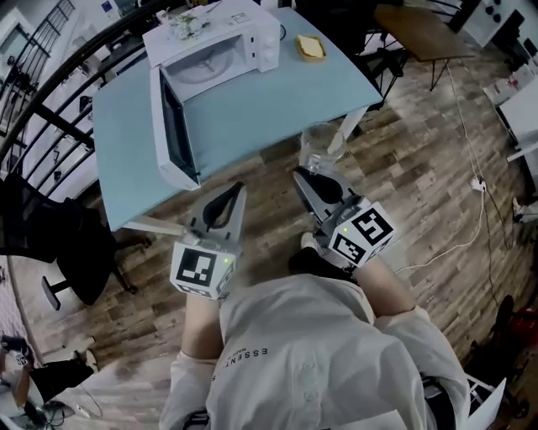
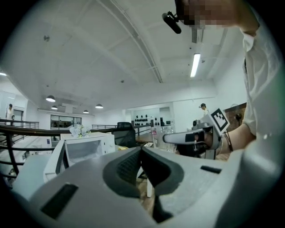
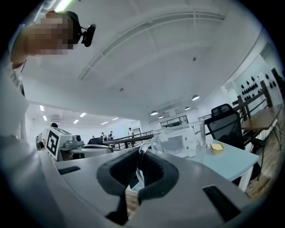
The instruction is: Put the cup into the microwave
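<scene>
Holding the cup [image 1: 319, 147]: your right gripper [image 1: 313, 186] has it, jaws clamped down on a curved bit of clear glass at the cup's side. Looks like the handle to me.
Cup spot: up in the air just off the near edge of the table [image 1: 252, 113], toward the near right corner, not touching the top.
Right gripper view: same story. The right gripper [image 3: 140, 156] is pinched on the glass, and the cup [image 3: 196, 138] sticks out past the tips with the tabletop behind it.
Left gripper [image 1: 225, 206]: jaws pressed together with nothing in them. It sits just beside your right one, also off the near edge. Its own view shows the left gripper [image 2: 141, 153] closed up tight.
Microwave [image 1: 214, 59]: parked at the far left corner, well apart from the cup.
Door [image 1: 172, 130]: swung wide open, reaching toward the near left corner.
Flowers [image 1: 187, 25]: lying on top of the microwave.
Small yellow thing [image 1: 310, 47]: on the table by the far right corner.
</scene>
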Tool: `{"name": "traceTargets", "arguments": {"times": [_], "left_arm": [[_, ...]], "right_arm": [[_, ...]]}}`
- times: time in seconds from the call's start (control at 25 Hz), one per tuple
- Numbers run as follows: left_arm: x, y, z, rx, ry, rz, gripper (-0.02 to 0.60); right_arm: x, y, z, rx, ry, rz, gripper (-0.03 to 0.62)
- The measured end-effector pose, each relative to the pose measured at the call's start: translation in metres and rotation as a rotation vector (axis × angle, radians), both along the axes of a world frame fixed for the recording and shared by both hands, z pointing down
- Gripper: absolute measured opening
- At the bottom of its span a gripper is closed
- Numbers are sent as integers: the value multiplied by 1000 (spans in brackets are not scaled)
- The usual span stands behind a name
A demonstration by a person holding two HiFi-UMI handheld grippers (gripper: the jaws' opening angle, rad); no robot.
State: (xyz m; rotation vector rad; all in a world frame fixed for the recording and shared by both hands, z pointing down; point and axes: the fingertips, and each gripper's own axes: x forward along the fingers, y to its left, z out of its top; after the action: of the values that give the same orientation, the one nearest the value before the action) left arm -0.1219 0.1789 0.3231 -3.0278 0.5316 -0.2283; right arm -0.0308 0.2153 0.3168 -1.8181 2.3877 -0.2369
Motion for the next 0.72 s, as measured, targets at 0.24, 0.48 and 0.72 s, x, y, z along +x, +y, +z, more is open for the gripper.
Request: {"name": "traceTargets", "arguments": {"times": [0.24,0.48,0.72], "left_arm": [[67,-32,-5,-28,28,-150,2],[108,-53,5,-56,6,-241,2],[117,-84,16,-82,-18,-328,2]], "right_arm": [[75,-40,-10,-11,33,-144,21],[121,-74,-7,-18,49,-245,21],[135,-115,5,-33,46,-345,21]]}}
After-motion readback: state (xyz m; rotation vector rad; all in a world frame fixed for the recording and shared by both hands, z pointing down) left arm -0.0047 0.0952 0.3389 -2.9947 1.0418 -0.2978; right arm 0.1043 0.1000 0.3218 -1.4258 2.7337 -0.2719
